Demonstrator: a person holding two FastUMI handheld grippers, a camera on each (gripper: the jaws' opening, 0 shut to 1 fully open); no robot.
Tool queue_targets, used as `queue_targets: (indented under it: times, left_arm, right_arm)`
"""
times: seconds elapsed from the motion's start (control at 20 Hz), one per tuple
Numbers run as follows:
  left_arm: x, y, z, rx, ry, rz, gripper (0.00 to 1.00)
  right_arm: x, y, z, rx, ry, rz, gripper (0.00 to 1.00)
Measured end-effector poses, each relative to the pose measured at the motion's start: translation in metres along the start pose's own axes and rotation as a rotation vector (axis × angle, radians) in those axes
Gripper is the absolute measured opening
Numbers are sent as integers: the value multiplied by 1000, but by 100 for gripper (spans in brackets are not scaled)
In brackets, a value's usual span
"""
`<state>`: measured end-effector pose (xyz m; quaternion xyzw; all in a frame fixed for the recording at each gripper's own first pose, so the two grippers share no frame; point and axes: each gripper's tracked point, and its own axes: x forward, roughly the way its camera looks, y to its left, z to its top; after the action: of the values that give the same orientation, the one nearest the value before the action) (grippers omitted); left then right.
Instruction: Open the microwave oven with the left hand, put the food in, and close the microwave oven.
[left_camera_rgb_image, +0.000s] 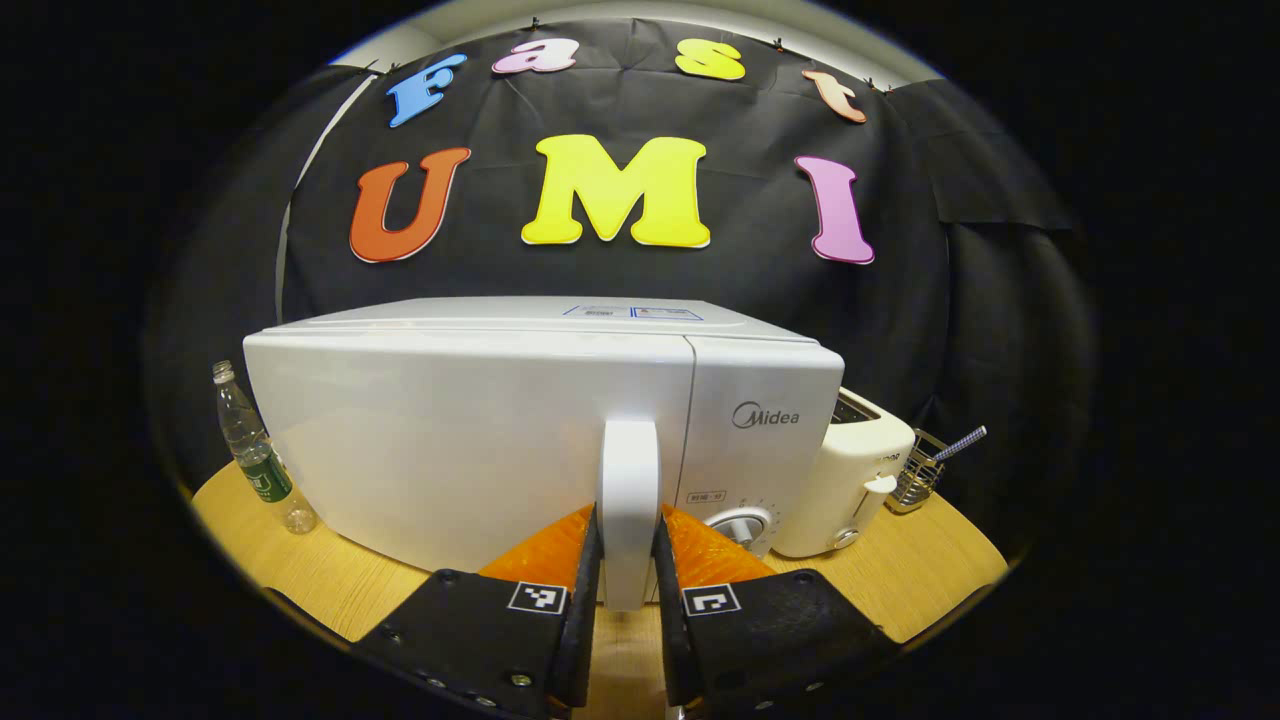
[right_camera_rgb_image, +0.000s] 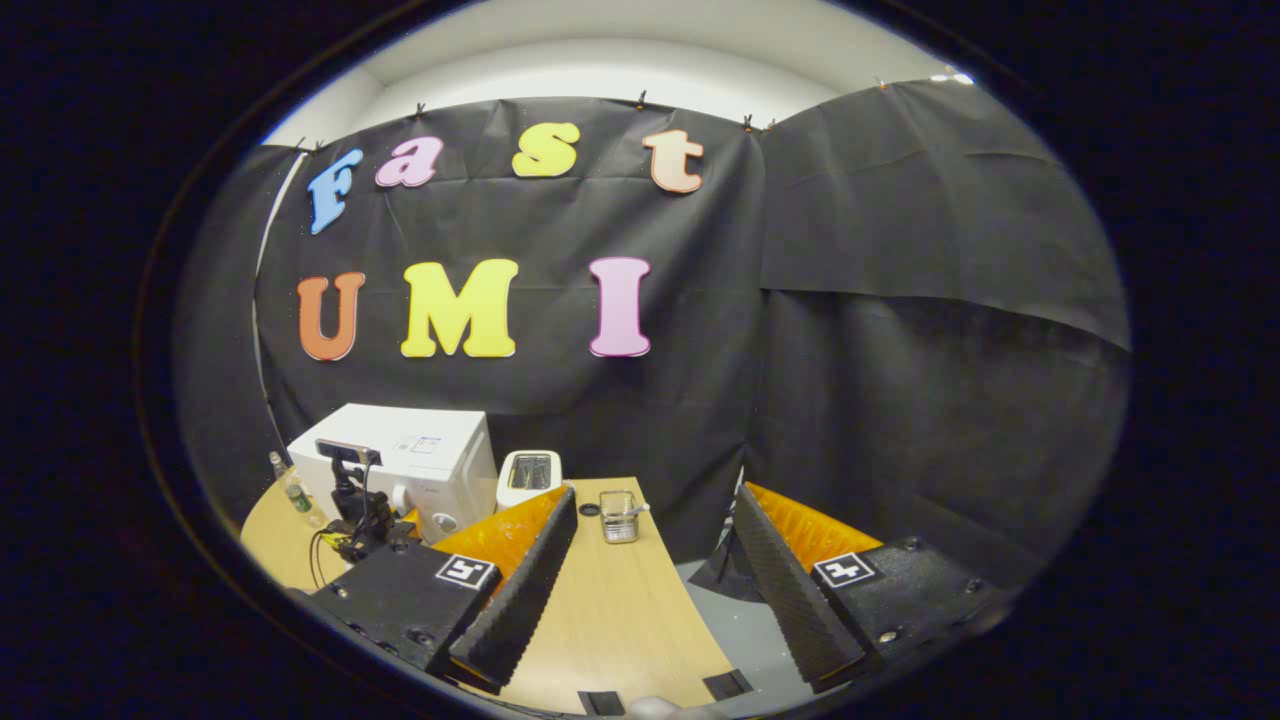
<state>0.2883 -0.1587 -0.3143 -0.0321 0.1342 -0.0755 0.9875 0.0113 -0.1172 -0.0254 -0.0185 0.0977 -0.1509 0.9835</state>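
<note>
In the left gripper view, the big white box-shaped microwave oven (left_camera_rgb_image: 470, 430) sits right in front, on the round light wooden counter (left_camera_rgb_image: 300, 570). Its door is closed. The left gripper (left_camera_rgb_image: 628, 590) is squeezed onto the tall white door handle (left_camera_rgb_image: 629, 500) — one finger on each side, both pressing it. This view also shows a clear plastic water bottle with a green label (left_camera_rgb_image: 258, 455) standing just beside the microwave oven, and a cream toaster (left_camera_rgb_image: 855, 470) on the other side. Past the toaster stands a small wire basket with a striped straw (left_camera_rgb_image: 925, 470).

The right gripper view looks from farther back. Here the microwave oven (right_camera_rgb_image: 420, 460) is small and far off — the left gripper (right_camera_rgb_image: 375, 525) shows up against its front. The right gripper (right_camera_rgb_image: 650, 580) is wide open and holds nothing, well apart from the microwave oven, near the counter's edge (right_camera_rgb_image: 600, 620). Grey floor (right_camera_rgb_image: 750, 640) shows below it.
</note>
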Motion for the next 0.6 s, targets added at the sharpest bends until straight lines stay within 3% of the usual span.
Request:
queue_targets:
  times: [0.05,0.2,0.3,0.35,0.55,0.6]
  left_arm:
    - [0,1,3,18,-7,12,22]
    - [0,3,3,39,-17,21,11]
    - [0,0,1,40,-12,13,11]
    - [0,2,1,44,-13,11,12]
    - [-1,0,1,34,0,-20,11]
    - [-2,1,0,30,6,-28,11]
  right_arm:
    - [1,0,0,2,3,-1,100]
    - [1,5,-2,-9,10,8,100]
    - [1,6,0,-16,6,12,100]
    - [1,6,0,-19,7,14,91]
    - [0,9,0,-17,10,28,92]
    - [1,10,1,-19,8,32,100]
